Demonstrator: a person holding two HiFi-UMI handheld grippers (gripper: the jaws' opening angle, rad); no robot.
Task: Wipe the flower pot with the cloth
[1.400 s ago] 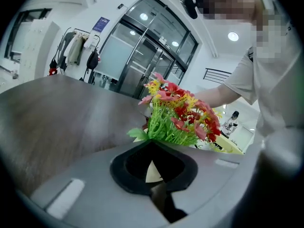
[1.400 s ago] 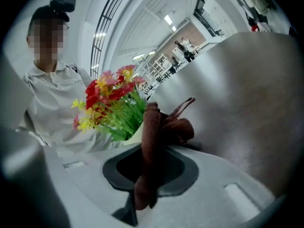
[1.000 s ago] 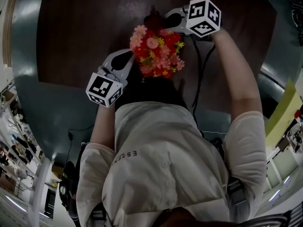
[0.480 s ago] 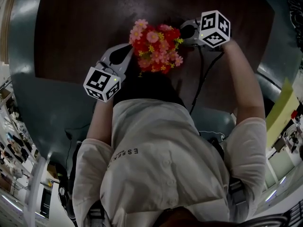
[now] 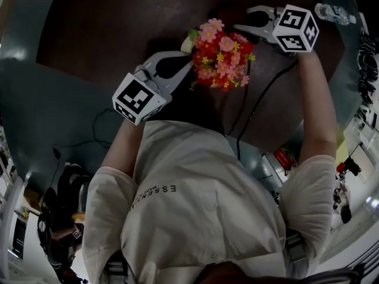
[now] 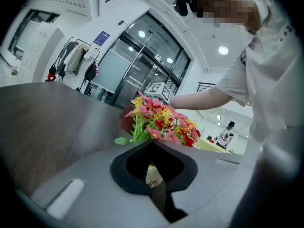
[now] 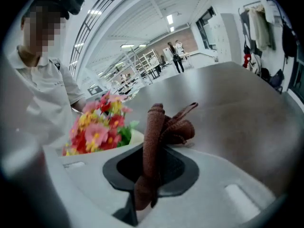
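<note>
working over a dark wooden table (image 5: 100, 28), its near edge curving against teal floor (image 5: 59, 111). noting glass doors (image 6: 142, 56) and hung coats (image 6: 73, 61) along the walls. leaving bare tabletop left of the flowers (image 5: 222, 55). clamping the cream flower pot (image 6: 153, 175) by its rim in the left gripper (image 6: 152, 145). pinching the brown cloth (image 7: 156, 122) in the right gripper (image 7: 154, 148), just beside the blooms.

The head view looks steeply down from above onto the dark worktop (image 5: 106, 28). Both gripper views sit low and close, facing the potted flowers (image 5: 222, 55) from opposite sides.
</note>
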